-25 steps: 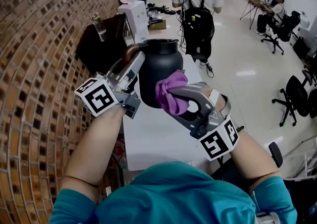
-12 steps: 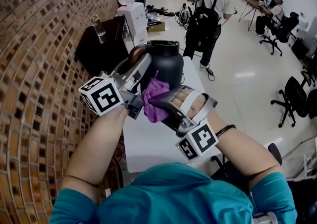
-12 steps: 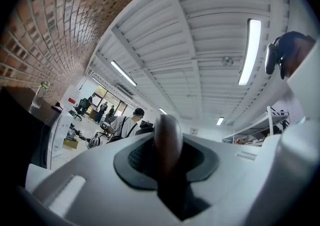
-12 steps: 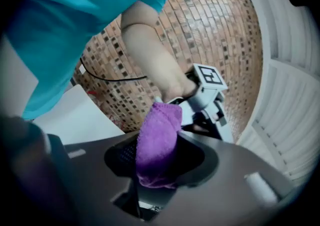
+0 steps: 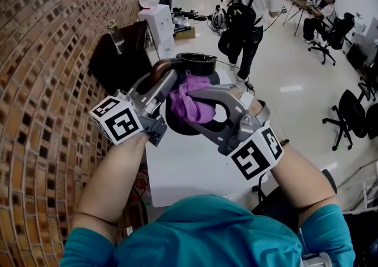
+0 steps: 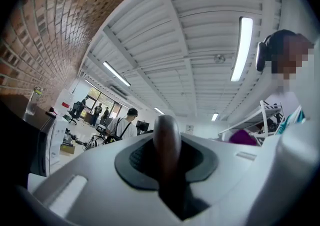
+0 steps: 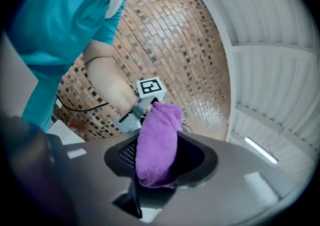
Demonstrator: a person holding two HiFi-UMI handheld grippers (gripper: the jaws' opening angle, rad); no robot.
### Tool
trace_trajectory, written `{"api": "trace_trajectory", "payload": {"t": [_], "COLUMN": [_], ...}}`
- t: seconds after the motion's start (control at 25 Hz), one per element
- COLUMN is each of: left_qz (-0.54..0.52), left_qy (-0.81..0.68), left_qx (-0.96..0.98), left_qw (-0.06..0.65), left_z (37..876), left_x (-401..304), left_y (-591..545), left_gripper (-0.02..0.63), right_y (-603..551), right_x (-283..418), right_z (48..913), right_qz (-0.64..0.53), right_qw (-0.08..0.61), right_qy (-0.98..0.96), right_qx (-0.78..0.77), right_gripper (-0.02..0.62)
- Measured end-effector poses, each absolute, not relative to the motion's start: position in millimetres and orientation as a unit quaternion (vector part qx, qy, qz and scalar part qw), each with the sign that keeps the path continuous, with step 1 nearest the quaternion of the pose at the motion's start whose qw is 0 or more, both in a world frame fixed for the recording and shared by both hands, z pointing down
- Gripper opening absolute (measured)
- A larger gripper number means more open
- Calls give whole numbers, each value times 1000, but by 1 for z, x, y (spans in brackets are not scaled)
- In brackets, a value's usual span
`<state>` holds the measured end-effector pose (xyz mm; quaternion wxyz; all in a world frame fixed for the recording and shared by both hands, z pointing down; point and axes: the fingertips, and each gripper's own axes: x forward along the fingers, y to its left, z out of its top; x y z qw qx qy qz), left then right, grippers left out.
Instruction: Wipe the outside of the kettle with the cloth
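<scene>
- Head view: left hand-held gripper (image 5: pixel 164 80) is clamping the kettle (image 5: pixel 178 124) by its handle (image 5: pixel 157 66).
- Right hand-held gripper (image 5: pixel 194 107) is pressing its clamped cloth (image 5: pixel 186 99) just below the kettle's rim.
- Firm, even pressure is likely mattering most.

Right gripper (image 5: pixel 189 93) with purple cloth (image 5: pixel 192 106) risen up the kettle (image 5: pixel 201 60), apparently from lower side to near rim

A brick wall (image 5: pixel 41 82) left, glossy floor (image 5: pixel 295 65), office chairs (image 5: pixel 354 115) right.
</scene>
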<state>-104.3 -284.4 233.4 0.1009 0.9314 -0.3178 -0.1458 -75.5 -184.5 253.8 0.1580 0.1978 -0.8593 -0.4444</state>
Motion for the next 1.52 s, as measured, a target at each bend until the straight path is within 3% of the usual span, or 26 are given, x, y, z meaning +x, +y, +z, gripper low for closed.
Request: {"api": "trace_trajectory", "payload": {"t": [0.32,0.6,1.16,1.52], "left_qz": [-145,-152,-214,-227], "left_qy": [-293,-255,-153,-40], "left_qx": [942,954,964,973], "left_qw": [80,48,22,2], "left_z": [226,223,215,214], "left_x": [-92,-98,-110,-99], "left_y": [-272,-251,-216,-183], "left_gripper": [100,91,95,94], "right_y": [-164,-173,-208,-222], "right_x": [-98,-47,34,53], "right_z": [311,215,229,244], "right_qz": [-502,-387,-158,31], "right_qw": [237,71,-86,-188], "right_qy": [-823,-894,-953,-975], "right_qx": [121,214,244,111], "right_gripper": [160,160,160,160]}}
